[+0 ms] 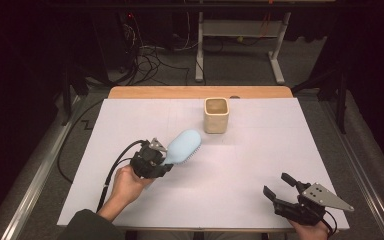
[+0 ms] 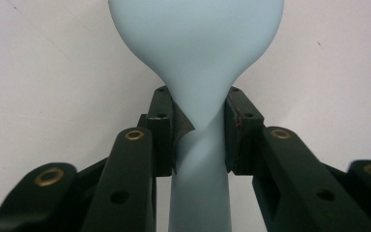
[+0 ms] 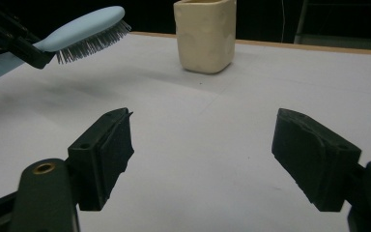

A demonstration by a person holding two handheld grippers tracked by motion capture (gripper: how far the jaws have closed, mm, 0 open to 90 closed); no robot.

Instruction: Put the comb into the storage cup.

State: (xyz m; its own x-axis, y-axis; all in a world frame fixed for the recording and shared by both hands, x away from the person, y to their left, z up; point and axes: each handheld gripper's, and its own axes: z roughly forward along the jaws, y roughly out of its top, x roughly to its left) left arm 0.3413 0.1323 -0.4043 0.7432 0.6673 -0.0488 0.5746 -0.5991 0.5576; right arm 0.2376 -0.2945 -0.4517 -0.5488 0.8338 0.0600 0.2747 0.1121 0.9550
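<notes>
A pale blue hairbrush (image 1: pixel 184 146) hangs above the white table, bristles facing down, its head pointing toward a cream square cup (image 1: pixel 216 114) at the back. My left gripper (image 1: pixel 164 161) is shut on the brush's handle (image 2: pixel 198 145), both pads pressing its narrow neck. In the right gripper view the hairbrush (image 3: pixel 84 29) floats at the upper left and the cup (image 3: pixel 205 34) stands upright beyond. My right gripper (image 1: pixel 276 186) rests near the front right edge, jaws wide open, with nothing between the fingers (image 3: pixel 108 150).
A white sheet (image 1: pixel 250 150) covers the table, with a wooden strip (image 1: pixel 200 92) along the far edge. Behind the table are a desk frame (image 1: pixel 240 30) and floor cables (image 1: pixel 150 60). A black cable (image 1: pixel 115 170) trails from my left gripper.
</notes>
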